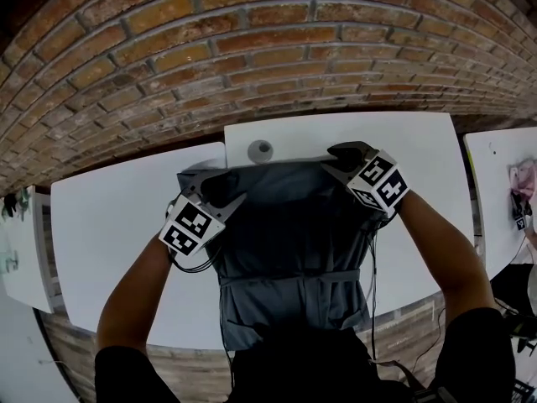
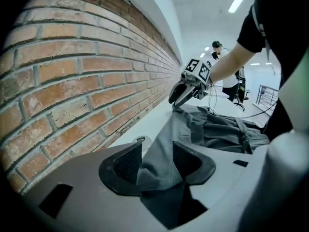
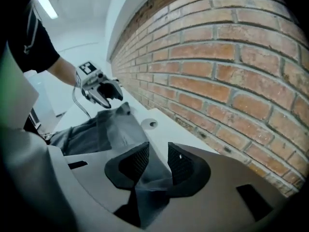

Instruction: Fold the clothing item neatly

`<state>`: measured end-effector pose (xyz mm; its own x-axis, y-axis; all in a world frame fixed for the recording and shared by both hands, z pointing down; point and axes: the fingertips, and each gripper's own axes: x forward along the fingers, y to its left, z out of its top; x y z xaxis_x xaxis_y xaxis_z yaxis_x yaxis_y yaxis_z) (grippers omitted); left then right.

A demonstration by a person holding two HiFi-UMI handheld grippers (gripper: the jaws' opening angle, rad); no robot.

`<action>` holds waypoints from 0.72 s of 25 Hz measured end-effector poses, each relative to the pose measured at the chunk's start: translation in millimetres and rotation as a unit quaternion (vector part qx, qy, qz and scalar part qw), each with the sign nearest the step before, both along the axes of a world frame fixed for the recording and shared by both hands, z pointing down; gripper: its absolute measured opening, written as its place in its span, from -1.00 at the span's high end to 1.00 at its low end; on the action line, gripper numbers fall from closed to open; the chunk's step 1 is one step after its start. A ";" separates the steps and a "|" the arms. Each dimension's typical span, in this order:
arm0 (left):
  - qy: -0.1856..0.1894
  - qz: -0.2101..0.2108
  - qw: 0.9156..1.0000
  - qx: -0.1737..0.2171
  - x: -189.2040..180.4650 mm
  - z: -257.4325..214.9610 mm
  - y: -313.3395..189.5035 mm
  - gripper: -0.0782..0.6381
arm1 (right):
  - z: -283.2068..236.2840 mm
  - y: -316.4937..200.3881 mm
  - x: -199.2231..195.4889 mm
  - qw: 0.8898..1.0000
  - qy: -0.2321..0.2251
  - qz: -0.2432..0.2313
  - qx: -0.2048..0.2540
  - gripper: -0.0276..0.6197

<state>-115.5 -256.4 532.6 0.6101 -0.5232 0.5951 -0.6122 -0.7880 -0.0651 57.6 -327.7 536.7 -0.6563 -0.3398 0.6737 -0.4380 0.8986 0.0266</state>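
Grey cloth, the garment (image 1: 294, 242), lies spread on a white table (image 1: 419, 183) set against a brick wall (image 1: 252, 40). Its near end hangs over the table's front edge toward the person. The left gripper (image 1: 220, 190) sits at the garment's far left corner and the right gripper (image 1: 348, 159) at its far right corner.

The left gripper's jaws stand wide, and a loose ridge of cloth lies between them, clear of one pad. The right gripper's jaws are narrower but also parted, and the cloth gathered between them does not look pinched.

The fabric looks light and limp, so it will likely sag and crease wherever it is unsupported. The two far corners, taken together, seem the best hold to keep that edge straight.

Only the head view shows the whole garment and the overhang. It also shows a round cable hole (image 1: 260, 150) just beyond the far edge. Only the gripper views show the gaps between the jaws. Each also shows the other gripper across the cloth.
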 end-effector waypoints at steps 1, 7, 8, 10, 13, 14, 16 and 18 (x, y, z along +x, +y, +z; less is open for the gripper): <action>-0.006 -0.006 1.000 -0.006 3.8 4.3 -5.9 0.23 | 11.8 -4.2 0.4 1.000 0.029 0.006 -0.001 0.53; -0.078 -0.030 0.993 -0.087 -4.3 73.2 -5.2 0.23 | 61.4 10.4 32.8 0.990 0.134 0.018 -0.038 0.53; -0.073 -0.041 0.992 -0.097 -9.9 79.6 -3.6 0.23 | 64.2 13.7 40.0 0.990 0.136 0.022 -0.043 0.53; -0.057 -0.057 0.991 -0.109 -16.5 83.4 -1.2 0.23 | 70.3 18.4 53.1 0.989 0.134 0.036 -0.054 0.53; -0.042 -0.069 0.989 -0.123 -19.6 85.5 -2.6 0.23 | 77.8 20.4 62.4 0.990 0.109 0.068 -0.063 0.53; -0.036 -0.074 0.988 -0.130 -20.5 86.9 -4.0 0.22 | 78.4 19.6 62.6 0.990 0.102 0.075 -0.060 0.54; -0.023 -0.087 0.985 -0.146 -23.8 89.1 -5.6 0.20 | 78.1 18.7 62.6 0.990 0.102 0.077 -0.051 0.54; -0.019 -0.098 0.984 -0.150 -28.6 89.6 -5.0 0.19 | 79.1 20.6 66.0 0.990 0.104 0.083 -0.054 0.54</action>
<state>-144.2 -261.4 622.2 0.4894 -0.4255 0.7612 -0.7559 -0.6422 0.1271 123.5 -307.2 615.8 -0.4413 -0.3494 0.8266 -0.5747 0.8175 0.0388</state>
